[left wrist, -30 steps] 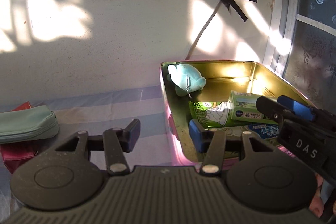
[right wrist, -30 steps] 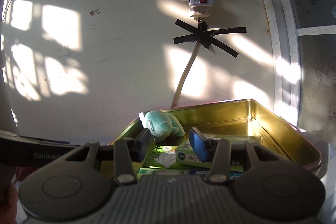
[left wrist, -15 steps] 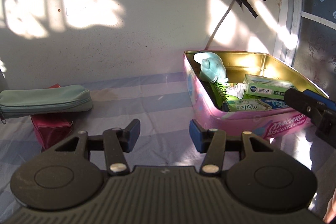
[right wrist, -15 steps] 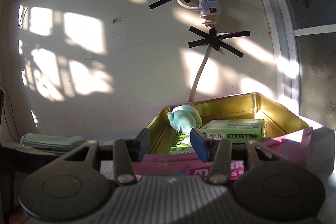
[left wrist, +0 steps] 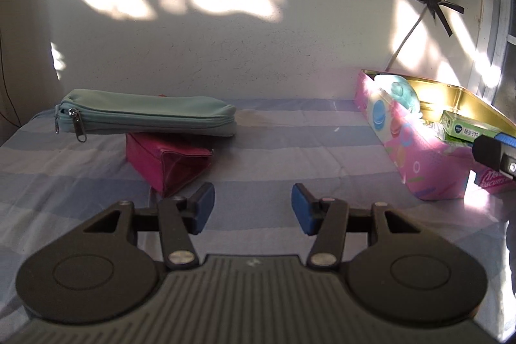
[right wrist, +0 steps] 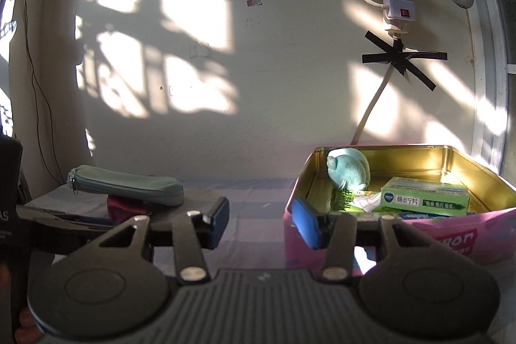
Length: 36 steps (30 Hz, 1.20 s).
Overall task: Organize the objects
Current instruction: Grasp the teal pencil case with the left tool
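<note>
red pouch (left wrist: pixel 167 162): half hidden under green pouch (left wrist: pixel 145 116) | tin (right wrist: pixel 451 234): contents partly hidden

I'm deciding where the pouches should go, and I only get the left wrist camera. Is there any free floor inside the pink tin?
Observer: Yes. The right wrist view shows bare gold floor behind the green box, toward the pink tin's far right corner.
Operator: Is the right tool carrying anything?
Observer: No. The right tool is open, with nothing between its pads.
</note>
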Tool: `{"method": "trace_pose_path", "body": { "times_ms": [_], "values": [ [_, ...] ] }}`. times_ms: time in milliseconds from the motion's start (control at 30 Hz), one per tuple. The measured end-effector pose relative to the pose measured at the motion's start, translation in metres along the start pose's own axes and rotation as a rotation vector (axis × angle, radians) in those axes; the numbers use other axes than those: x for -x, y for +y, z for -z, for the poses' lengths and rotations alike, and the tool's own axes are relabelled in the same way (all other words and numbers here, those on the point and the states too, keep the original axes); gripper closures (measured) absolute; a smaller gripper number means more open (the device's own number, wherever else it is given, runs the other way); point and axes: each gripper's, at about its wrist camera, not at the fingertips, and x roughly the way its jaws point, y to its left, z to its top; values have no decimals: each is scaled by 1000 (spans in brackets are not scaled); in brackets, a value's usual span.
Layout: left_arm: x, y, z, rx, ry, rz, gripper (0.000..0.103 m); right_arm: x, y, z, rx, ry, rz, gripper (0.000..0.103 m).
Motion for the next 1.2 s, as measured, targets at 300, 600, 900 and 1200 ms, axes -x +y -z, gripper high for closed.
{"method": "trace_pose_path", "body": {
  "times_ms": [300,600,900,1200],
  "values": [
    [-3,122,-29,265,-39,-164,33,-69,47,-4,-72,183,-213,58],
    [-43,201,-61,609,43,-42,27,-145,62,10,-236,335,-271,58],
    [-49,210,-23,843,135,328,74,-167,49,15,-296,376,-289,55],
    [35,242,58,815,187,405,70,-180,52,15,-392,395,-486,43]
  ]
}}
